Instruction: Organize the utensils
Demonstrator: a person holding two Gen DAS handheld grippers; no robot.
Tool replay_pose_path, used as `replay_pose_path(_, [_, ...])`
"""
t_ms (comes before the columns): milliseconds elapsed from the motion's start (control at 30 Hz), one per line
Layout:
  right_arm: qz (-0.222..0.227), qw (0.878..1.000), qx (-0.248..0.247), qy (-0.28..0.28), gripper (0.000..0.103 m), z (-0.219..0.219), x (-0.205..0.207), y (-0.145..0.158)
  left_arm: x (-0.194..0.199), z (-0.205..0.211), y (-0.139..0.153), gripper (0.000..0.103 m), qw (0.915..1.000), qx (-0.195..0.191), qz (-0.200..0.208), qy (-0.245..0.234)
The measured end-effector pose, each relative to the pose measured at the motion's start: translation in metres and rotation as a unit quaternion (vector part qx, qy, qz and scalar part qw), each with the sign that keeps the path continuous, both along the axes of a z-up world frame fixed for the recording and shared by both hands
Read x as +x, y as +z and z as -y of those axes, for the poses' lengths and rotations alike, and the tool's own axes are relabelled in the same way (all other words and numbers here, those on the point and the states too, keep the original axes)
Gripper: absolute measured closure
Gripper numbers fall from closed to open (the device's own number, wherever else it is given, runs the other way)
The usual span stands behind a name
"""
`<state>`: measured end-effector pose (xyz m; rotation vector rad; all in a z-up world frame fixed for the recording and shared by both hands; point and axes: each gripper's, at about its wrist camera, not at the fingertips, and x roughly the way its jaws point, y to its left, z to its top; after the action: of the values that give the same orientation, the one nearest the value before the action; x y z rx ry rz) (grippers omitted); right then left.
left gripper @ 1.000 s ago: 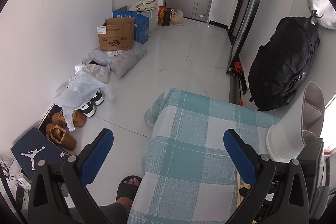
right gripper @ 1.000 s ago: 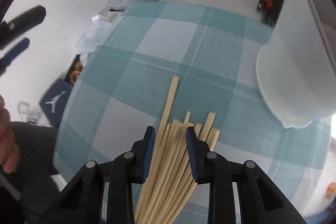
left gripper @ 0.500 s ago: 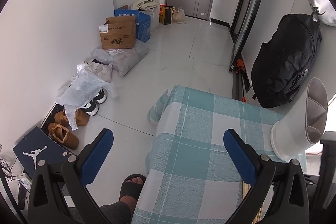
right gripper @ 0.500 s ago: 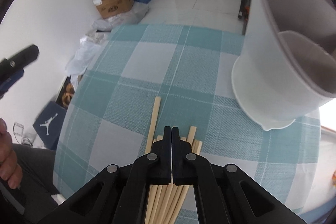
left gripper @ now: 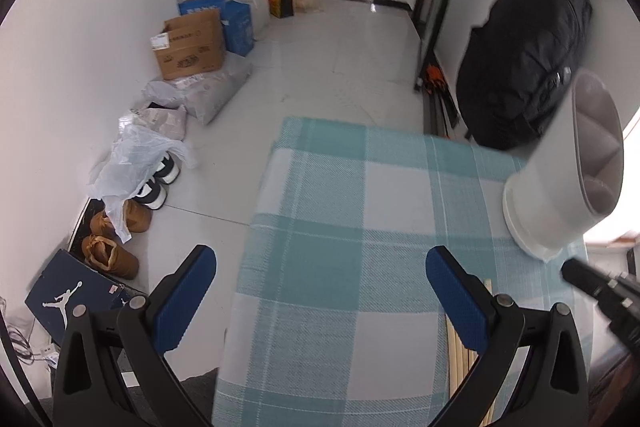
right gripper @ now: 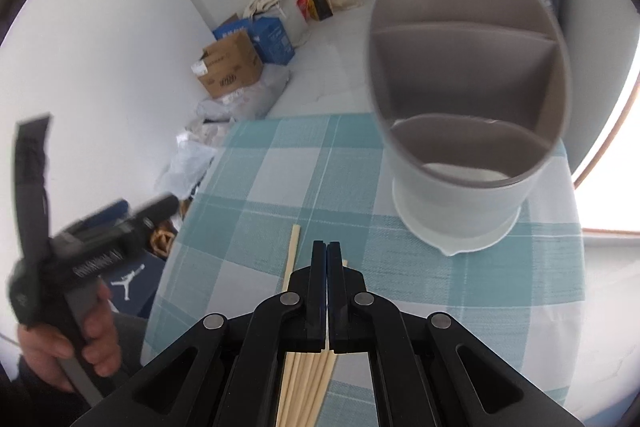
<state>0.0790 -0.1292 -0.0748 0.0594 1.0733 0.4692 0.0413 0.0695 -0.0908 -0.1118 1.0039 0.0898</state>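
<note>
- Black left gripper with blue pads (left gripper: 320, 291): jaws wide apart, empty, over the teal-and-white checked tablecloth (left gripper: 340, 219).
- Pale wooden chopsticks (right gripper: 304, 383): bundled flat on the cloth.
- Black right gripper (right gripper: 327, 255): jaws fully closed above the chopsticks; whether it grips one is unclear.
- White cylindrical divided utensil holder (right gripper: 468, 155): upright beyond.

A table under a teal-and-white checked cloth (right gripper: 260, 187) carries wooden chopsticks (right gripper: 294, 247) beneath the right gripper (right gripper: 327, 255) and a white divided holder (right gripper: 460, 227) beyond it.
</note>
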Motion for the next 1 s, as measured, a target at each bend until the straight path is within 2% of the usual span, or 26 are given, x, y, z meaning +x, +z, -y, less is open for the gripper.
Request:
replay_pose_path(200, [-0.053,0.998,0.032,0.005,0.1,0.017,0.0,-0.013,0.012,0.034,-0.023,0.001,0.9963,-0.011,-0.065,-0.055])
replay_pose_path(300, [-0.048,0.998,0.037,-0.014,0.1,0.03,-0.005,-0.013,0.019,0.046,-0.034,0.002,0.9941,-0.006,-0.09,-0.061])
replay_pose_path(367, [-0.044,0.998,0.04,-0.027,0.094,0.04,-0.006,-0.01,0.025,0.056,-0.041,0.006,0.9917,0.007,-0.106,-0.072])
replay_pose_path(500, [-0.031,0.997,0.054,-0.042,0.074,0.057,-0.01,-0.001,0.03,0.063,-0.051,0.027,0.9873,0.039,-0.133,-0.077])
replay_pose_path(667, [-0.02,0.997,0.068,-0.043,0.071,0.07,-0.014,0.006,0.038,0.058,-0.052,0.028,0.9884,0.023,-0.143,-0.046])
replay_pose_path(733, [-0.019,0.996,0.076,-0.046,0.06,0.074,-0.014,0.007,0.042,0.059,-0.053,0.028,0.9875,0.015,-0.151,-0.042])
replay_pose_path(800, [-0.019,0.995,0.086,-0.052,0.059,0.082,-0.014,0.011,0.043,0.064,-0.053,0.03,0.9868,0.015,-0.155,-0.045])
replay_pose_path(867, [-0.02,0.994,0.093,-0.054,0.059,0.085,-0.014,0.012,0.042,0.069,-0.051,0.039,0.9861,0.015,-0.155,-0.057])
replay_pose_path(967, [-0.022,0.994,0.094,-0.052,0.056,0.087,-0.015,0.011,0.041,0.078,-0.048,0.063,0.9849,0.014,-0.156,-0.075])
replay_pose_path(1000, [-0.026,0.994,0.091,-0.048,0.054,0.087,-0.015,0.01,0.042,0.081,-0.047,0.083,0.9847,0.012,-0.155,-0.077])
